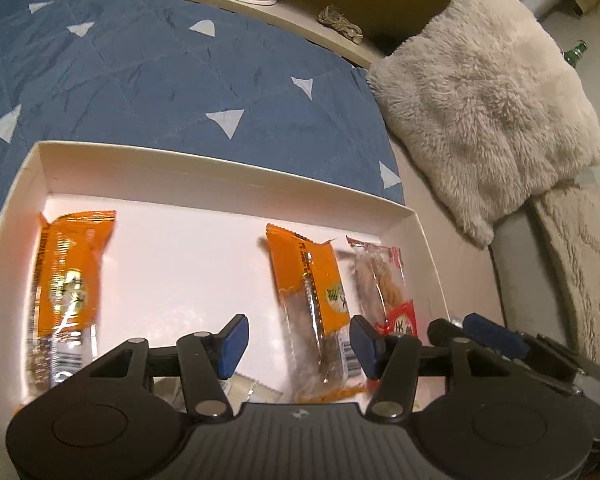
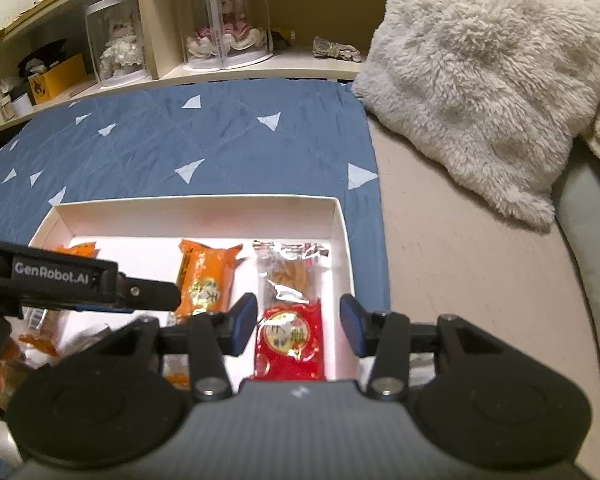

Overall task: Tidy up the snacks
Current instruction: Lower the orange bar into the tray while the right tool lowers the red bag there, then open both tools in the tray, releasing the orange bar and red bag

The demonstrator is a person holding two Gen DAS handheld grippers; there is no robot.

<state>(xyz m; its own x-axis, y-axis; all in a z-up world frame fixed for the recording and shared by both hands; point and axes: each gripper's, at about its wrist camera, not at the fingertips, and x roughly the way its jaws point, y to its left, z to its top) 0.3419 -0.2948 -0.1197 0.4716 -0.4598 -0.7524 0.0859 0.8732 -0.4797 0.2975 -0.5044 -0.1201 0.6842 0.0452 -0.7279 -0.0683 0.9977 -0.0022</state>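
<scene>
A shallow white box [image 1: 220, 178] lies on a blue quilt and holds wrapped snacks. In the left wrist view an orange packet [image 1: 66, 280] lies at its left, another orange packet [image 1: 314, 304] in the middle, and a red-and-clear packet [image 1: 384, 284] at the right. My left gripper [image 1: 298, 344] is open, its pads on either side of the near end of the middle orange packet. In the right wrist view my right gripper [image 2: 298, 326] is open over the red-and-clear packet [image 2: 290, 312], beside the orange packet [image 2: 206, 276]. The box [image 2: 196, 202] shows there too.
The blue quilt [image 1: 160, 80] with white triangles covers the bed. A fluffy cream cushion [image 2: 488, 76] lies to the right of the box. A shelf [image 2: 220, 68] with doll cases runs behind the bed. The other gripper's body [image 2: 72, 280] crosses the right wrist view at left.
</scene>
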